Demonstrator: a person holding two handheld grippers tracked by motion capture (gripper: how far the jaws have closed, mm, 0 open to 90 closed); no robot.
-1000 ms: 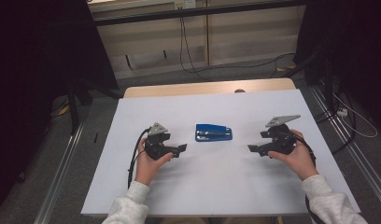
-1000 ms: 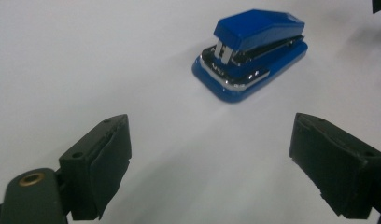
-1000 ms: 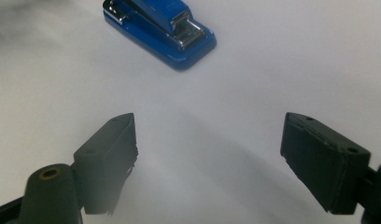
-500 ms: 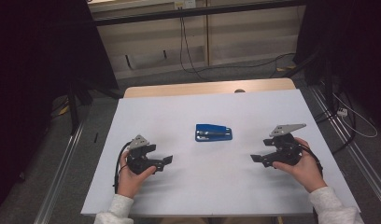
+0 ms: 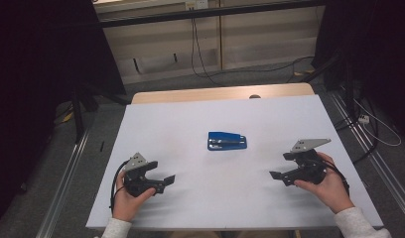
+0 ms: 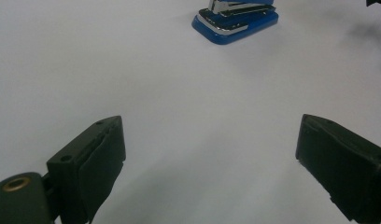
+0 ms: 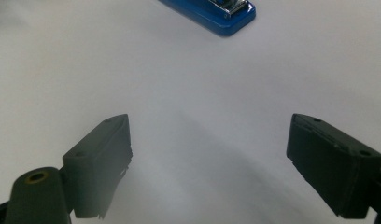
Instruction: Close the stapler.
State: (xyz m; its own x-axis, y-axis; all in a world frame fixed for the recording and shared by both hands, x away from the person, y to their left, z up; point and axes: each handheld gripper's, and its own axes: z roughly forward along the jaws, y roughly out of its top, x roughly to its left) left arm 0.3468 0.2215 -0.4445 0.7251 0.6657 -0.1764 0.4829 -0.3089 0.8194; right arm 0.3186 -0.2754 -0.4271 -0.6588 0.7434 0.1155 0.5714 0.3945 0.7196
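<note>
A blue stapler [image 5: 227, 141] with a silver top lies flat near the middle of the white table [image 5: 190, 119]. My left gripper [image 5: 167, 179] rests low at the front left, held in a hand, open and holding nothing. At the front right my right gripper [image 5: 275, 175] is also open and holds nothing. Both point inward toward the table's middle. In the left gripper view the stapler [image 6: 235, 16] sits far ahead, beyond the wide-apart jaws. The right gripper view has the stapler [image 7: 212, 14] at its top edge.
Behind the white sheet a strip of wooden tabletop [image 5: 220, 93] shows. Cables [image 5: 200, 54] run over the floor at the back, and metal rails [image 5: 66, 168] flank the table on both sides. Dark curtains stand left and right.
Both grippers have drawn back toward the table's front edge and outward, away from the stapler. The stapler has stayed where it was.
</note>
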